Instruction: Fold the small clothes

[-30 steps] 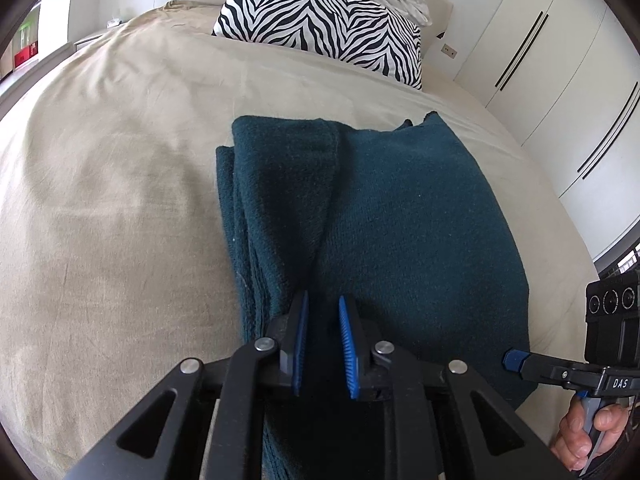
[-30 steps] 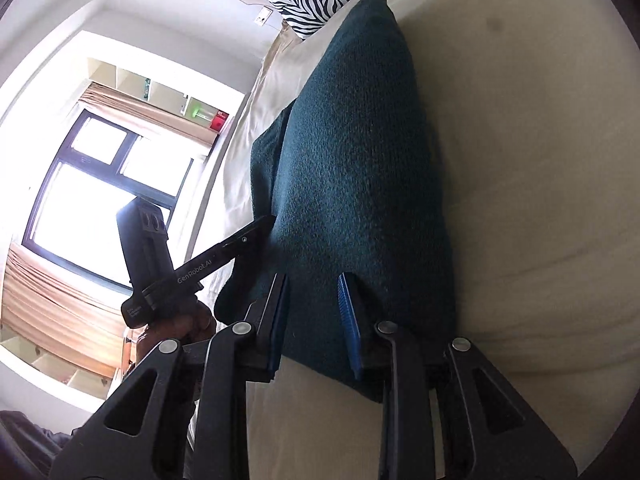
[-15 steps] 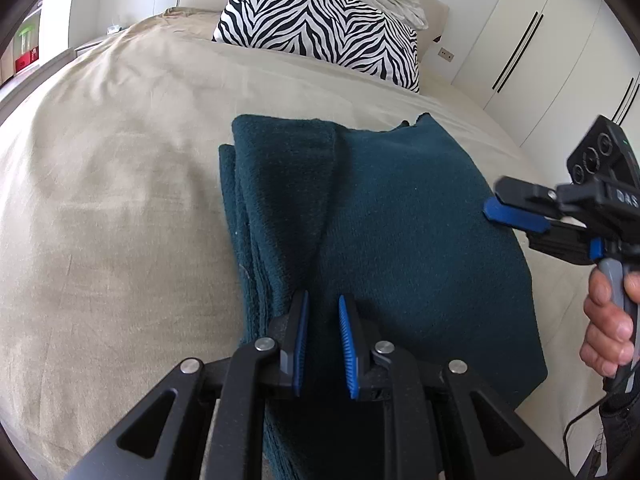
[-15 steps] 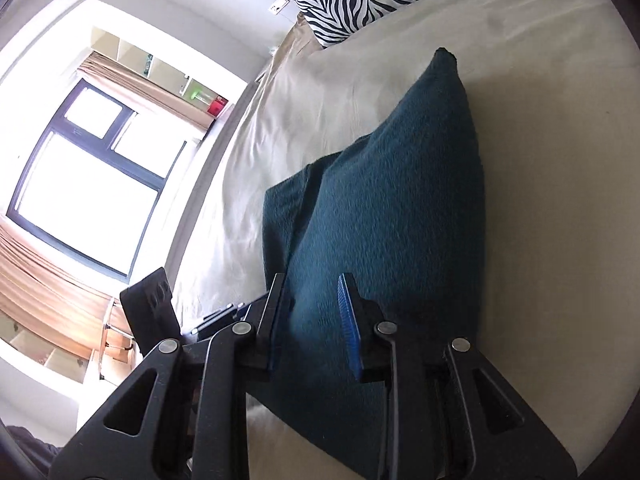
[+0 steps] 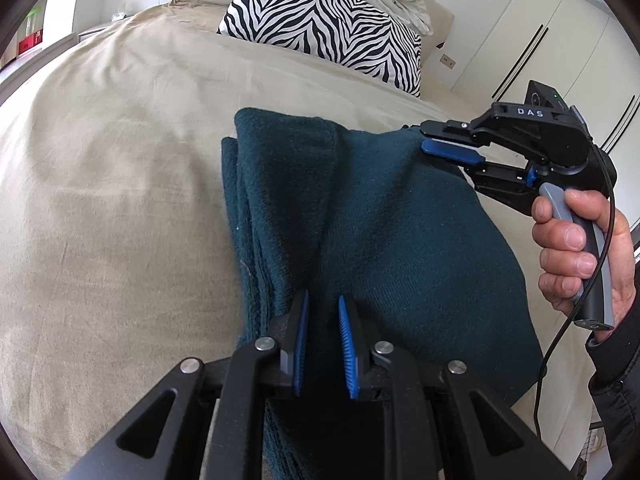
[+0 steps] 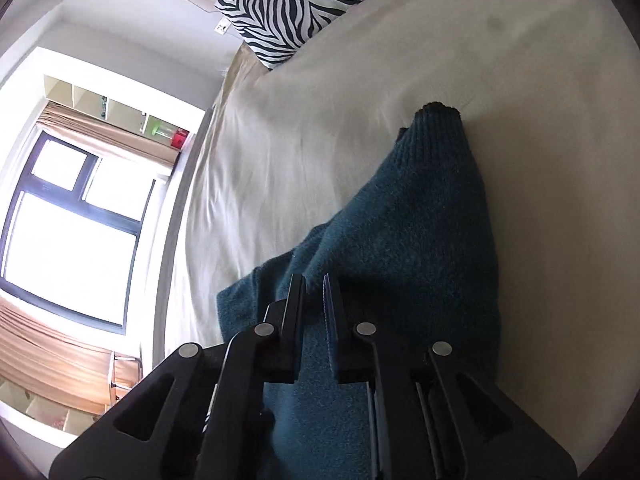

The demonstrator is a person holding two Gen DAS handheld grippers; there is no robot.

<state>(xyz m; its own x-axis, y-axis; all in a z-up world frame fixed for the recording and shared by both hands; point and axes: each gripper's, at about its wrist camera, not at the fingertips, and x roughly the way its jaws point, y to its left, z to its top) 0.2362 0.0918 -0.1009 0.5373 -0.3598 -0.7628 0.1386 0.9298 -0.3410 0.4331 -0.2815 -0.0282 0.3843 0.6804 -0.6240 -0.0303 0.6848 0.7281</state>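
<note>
A dark teal knit garment (image 5: 380,240) lies folded on the beige bed (image 5: 112,184), with a thicker folded band along its left side. My left gripper (image 5: 322,312) hovers over its near edge, blue pads slightly apart, holding nothing. My right gripper (image 5: 440,148) is held by a hand above the garment's far right corner. In the right wrist view its narrowly parted jaws (image 6: 314,284) sit just over the teal garment (image 6: 420,240), nothing visibly between them.
A zebra-print pillow (image 5: 324,28) lies at the head of the bed, also in the right wrist view (image 6: 296,8). White wardrobe doors (image 5: 560,52) stand to the right. A window (image 6: 72,232) and shelves are to the left.
My right gripper has risen from the garment's near right edge and moved to its far right corner, and its jaws have narrowed. My left gripper has stayed in place.
</note>
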